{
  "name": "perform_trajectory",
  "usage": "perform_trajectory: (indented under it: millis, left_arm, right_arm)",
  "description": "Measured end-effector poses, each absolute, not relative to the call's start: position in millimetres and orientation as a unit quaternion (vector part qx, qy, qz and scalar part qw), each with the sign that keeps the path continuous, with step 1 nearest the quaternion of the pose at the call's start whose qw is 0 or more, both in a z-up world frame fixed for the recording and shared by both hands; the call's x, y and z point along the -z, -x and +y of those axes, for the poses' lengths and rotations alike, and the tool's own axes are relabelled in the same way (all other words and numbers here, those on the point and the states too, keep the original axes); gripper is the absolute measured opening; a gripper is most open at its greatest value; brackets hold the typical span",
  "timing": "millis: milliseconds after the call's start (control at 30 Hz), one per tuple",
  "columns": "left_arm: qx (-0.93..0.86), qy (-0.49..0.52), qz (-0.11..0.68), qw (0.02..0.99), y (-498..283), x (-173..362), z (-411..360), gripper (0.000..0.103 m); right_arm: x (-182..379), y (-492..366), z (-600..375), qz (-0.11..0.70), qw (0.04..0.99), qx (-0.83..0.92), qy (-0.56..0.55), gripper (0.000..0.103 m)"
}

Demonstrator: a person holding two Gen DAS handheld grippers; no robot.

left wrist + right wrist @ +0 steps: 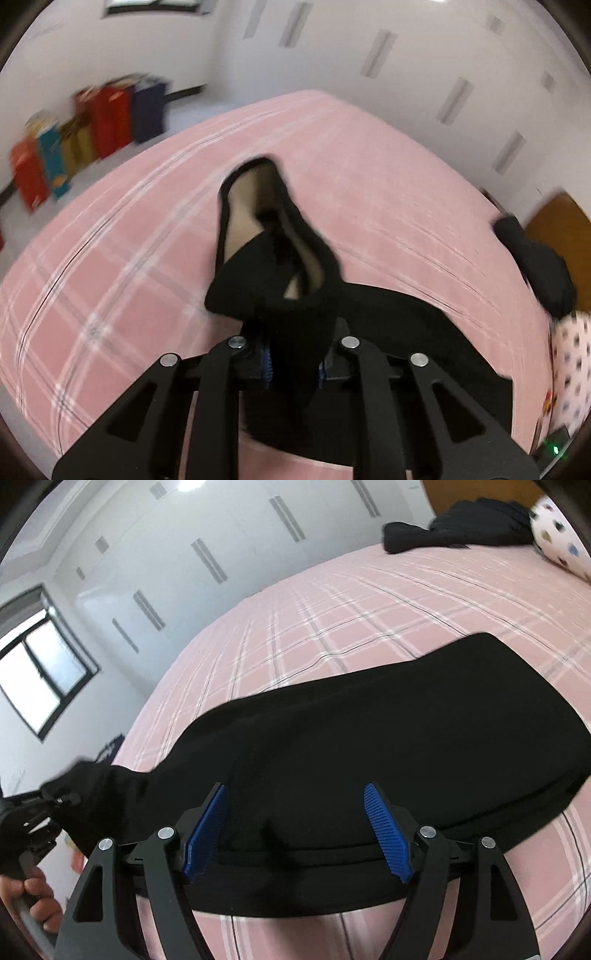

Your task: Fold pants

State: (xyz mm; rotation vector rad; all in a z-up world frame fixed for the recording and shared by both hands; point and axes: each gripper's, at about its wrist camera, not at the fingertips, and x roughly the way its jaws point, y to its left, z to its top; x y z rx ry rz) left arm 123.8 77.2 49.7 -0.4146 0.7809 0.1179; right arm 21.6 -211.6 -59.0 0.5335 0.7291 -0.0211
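Black pants (369, 731) lie across a bed (369, 602) covered with a pink sheet that has white and dark check lines. Most of the garment rests flat on the sheet, and its wide end is toward the pillow (557, 535), a white one with coloured dots at the head of the bed. Its near edge runs along the side of the bed just under the right tongs (295, 827).

The right tongs stand spread wide, the two blue ribbed pads (207, 827) are apart, and the black cloth passes below and between them. The pads do not press on the cloth.

The left tongs (293, 365) are pressed together on one end of the pants. In the left wrist view this end rises from the bed in front of the tongs, and the opening of the leg shows a lighter lining inside. In the right wrist view the same tongs are at the far left of the pants, off the side of the bed, with the narrow end of the cloth stretched up to them. A bare hand (33, 897) holds a grey handle below them.

Another dark garment (454, 528) lies in a heap beside the pillow, well apart from the pants. Beyond the far side of the bed stands a white wall of wardrobe doors (207, 554) with grey handles. Several coloured boxes (92, 129), red, blue and yellow, stand on the floor against the wall.
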Motion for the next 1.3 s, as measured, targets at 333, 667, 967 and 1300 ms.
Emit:
perform_trajectory:
  millis: [333, 667, 967, 1300]
  left_arm:
    - [0.000, 0.104, 0.415, 0.904, -130.0, -39.6, -6.6, 0.016]
    - [0.048, 0.007, 0.414, 0.909, -99.4, -38.8, -42.5, 0.092]
    - [-0.045, 0.017, 0.441, 0.896, -95.6, -3.7, 33.6, 0.098]
    - [-0.069, 0.050, 0.468, 0.880, -101.0, 28.7, 70.3, 0.098]
  right_arm:
    - [60.1, -19.1, -227.1, 0.342, 0.894, 0.016, -0.289, 0.074]
    - [63.8, -19.1, -236.6, 0.343, 0.885, -0.002, -0.315, 0.074]
    - [46.8, -36.8, -155.8, 0.390, 0.883, -0.152, -0.210, 0.074]
    - [53.2, -102.5, -94.7, 0.457, 0.877, -0.104, -0.105, 0.075]
